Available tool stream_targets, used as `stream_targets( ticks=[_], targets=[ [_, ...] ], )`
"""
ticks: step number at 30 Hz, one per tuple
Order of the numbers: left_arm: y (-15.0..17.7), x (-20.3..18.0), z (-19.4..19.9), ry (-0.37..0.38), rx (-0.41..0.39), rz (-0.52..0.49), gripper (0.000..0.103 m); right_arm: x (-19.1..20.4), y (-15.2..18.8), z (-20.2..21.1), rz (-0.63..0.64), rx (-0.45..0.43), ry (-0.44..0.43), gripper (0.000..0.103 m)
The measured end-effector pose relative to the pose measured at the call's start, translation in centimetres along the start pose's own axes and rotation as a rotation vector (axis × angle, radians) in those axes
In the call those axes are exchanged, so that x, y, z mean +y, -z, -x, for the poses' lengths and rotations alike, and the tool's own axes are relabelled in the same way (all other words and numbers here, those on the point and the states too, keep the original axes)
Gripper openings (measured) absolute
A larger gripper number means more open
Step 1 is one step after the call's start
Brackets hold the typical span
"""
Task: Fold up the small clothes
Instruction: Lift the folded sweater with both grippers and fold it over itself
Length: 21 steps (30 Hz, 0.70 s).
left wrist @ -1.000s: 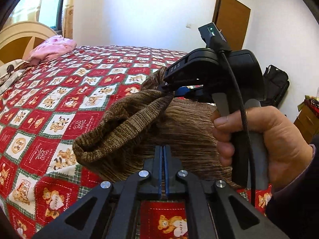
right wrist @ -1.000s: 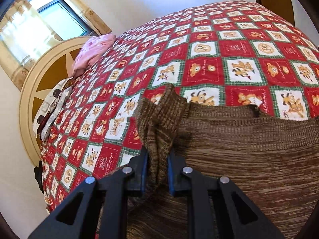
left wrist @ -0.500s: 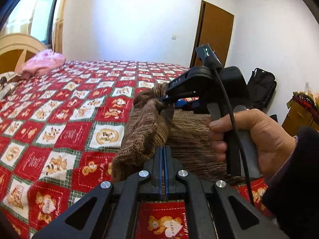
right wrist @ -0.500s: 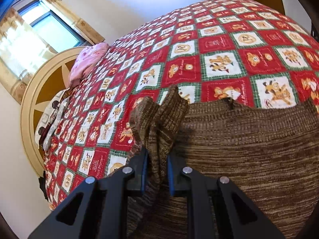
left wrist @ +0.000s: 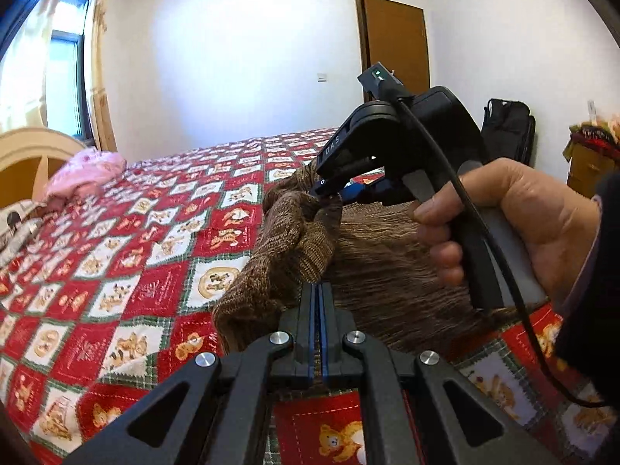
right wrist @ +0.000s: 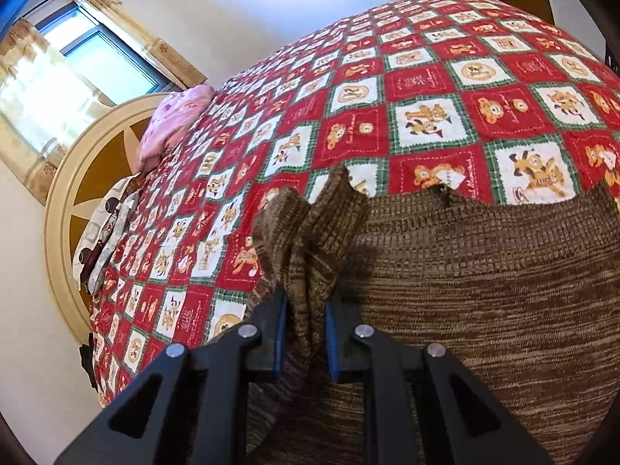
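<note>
Right wrist | sweater (right wrist: 484, 290) sleeve unchanged in claw (right wrist: 306, 321) (bunched) | bedspread (right wrist: 426, 89) shifted

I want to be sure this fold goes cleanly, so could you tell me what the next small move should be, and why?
Probably carry the lifted side a little further across and lay it flat. Both the left gripper and the right gripper are shut on the bunched left edge of the brown sweater, which stands up in a ridge, while the rest lies spread on the quilt.
</note>
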<state>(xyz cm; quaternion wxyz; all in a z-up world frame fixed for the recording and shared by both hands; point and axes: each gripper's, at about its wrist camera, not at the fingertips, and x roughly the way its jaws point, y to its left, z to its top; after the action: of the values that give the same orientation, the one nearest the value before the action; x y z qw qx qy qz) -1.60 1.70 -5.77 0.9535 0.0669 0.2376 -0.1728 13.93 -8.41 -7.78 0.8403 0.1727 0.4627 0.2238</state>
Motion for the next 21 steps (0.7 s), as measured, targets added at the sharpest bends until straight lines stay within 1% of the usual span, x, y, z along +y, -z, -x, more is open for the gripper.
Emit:
stream_targets(
  ticks=[3, 6, 8, 9, 11, 12, 13, 15, 18, 20, 21],
  targets=[
    [0.0, 0.0, 0.3, 0.044, -0.007, 0.010, 0.001, -0.3, 0.1, 0.3, -0.002, -0.004, 0.001, 0.020],
    [-0.1, 0.3, 2.0, 0.116, -0.054, 0.015, 0.002, -0.8, -0.1, 0.5, -0.014, -0.006, 0.015, 0.020],
    [-0.3, 0.7, 3.0, 0.128, -0.073, 0.022, 0.002, -1.1, -0.1, 0.5, -0.022, -0.003, 0.017, 0.020],
    [-0.4, 0.8, 3.3, 0.121, -0.078, 0.019, 0.002, -1.1, 0.0, 0.4, -0.020, -0.001, 0.019, 0.020],
    [-0.4, 1.3, 3.1, 0.070, -0.059, -0.007, 0.002, -1.1, 0.0, 0.4, -0.016, 0.000, 0.023, 0.020],
    [-0.4, 1.7, 3.0, 0.061, -0.047, -0.006, 0.002, -1.0, 0.1, 0.4, -0.016, 0.000, 0.023, 0.020],
    [-0.4, 2.1, 2.9, 0.062, -0.035, 0.003, 0.002, -1.0, 0.1, 0.4, -0.018, 0.000, 0.022, 0.020],
    [-0.1, 3.2, 3.3, 0.092, -0.017, 0.024, 0.002, -1.0, 0.0, 0.4, -0.021, 0.002, 0.025, 0.020],
    [0.8, 3.9, 3.6, 0.097, 0.001, 0.016, 0.002, -1.0, 0.0, 0.4, -0.020, 0.002, 0.028, 0.020],
    [1.2, 4.5, 3.1, 0.113, 0.038, 0.044, 0.002, -1.1, 0.1, 0.2, -0.021, 0.004, 0.030, 0.020],
    [1.3, 4.7, 2.7, 0.140, 0.059, 0.059, 0.002, -1.1, 0.1, 0.2, -0.023, 0.004, 0.032, 0.020]
  ],
)
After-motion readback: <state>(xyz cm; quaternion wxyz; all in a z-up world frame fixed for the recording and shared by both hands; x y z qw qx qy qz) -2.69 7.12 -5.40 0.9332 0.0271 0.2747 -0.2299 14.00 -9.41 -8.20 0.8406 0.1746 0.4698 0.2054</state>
